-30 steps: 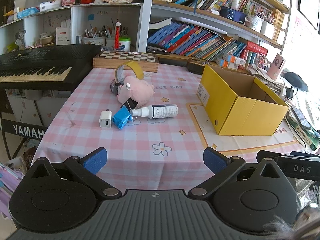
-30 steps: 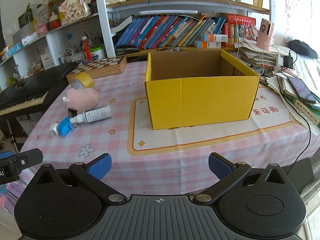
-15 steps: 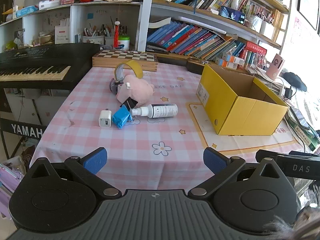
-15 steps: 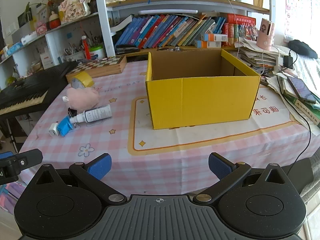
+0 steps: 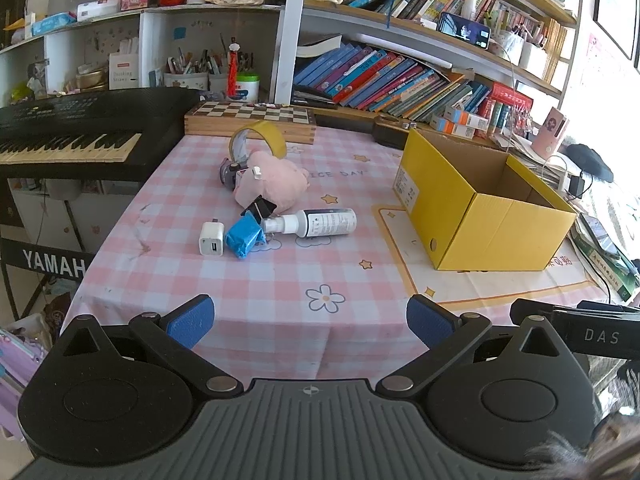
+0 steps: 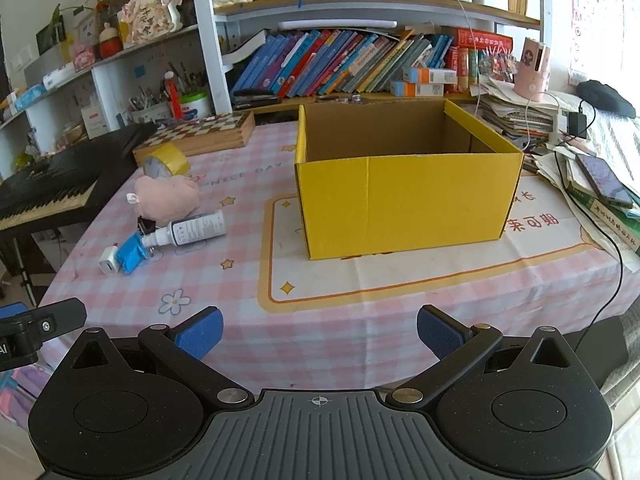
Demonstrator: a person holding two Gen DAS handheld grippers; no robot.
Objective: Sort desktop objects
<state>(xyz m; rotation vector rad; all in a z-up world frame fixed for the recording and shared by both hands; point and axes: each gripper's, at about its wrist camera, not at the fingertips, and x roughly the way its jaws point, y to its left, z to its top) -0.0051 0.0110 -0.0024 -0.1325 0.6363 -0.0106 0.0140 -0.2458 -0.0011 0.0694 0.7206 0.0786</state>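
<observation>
Left wrist view: the left gripper (image 5: 308, 320) is held spread and empty at the near table edge; the right gripper (image 6: 318, 330) is likewise spread wide with nothing between its pads. Farther in, a loose cluster is seen on the checked tablecloth (image 5: 280, 280): a white charger (image 5: 211, 239), a blue packet (image 5: 244, 236), a spray bottle (image 5: 320, 222), a black binder clip (image 5: 260, 209), a pink plush (image 5: 270, 182) and a tape roll (image 5: 259, 138). To the right, the yellow box (image 6: 404, 204) appears empty. Sorting is judged not yet begun; every item remains to be moved.
</observation>
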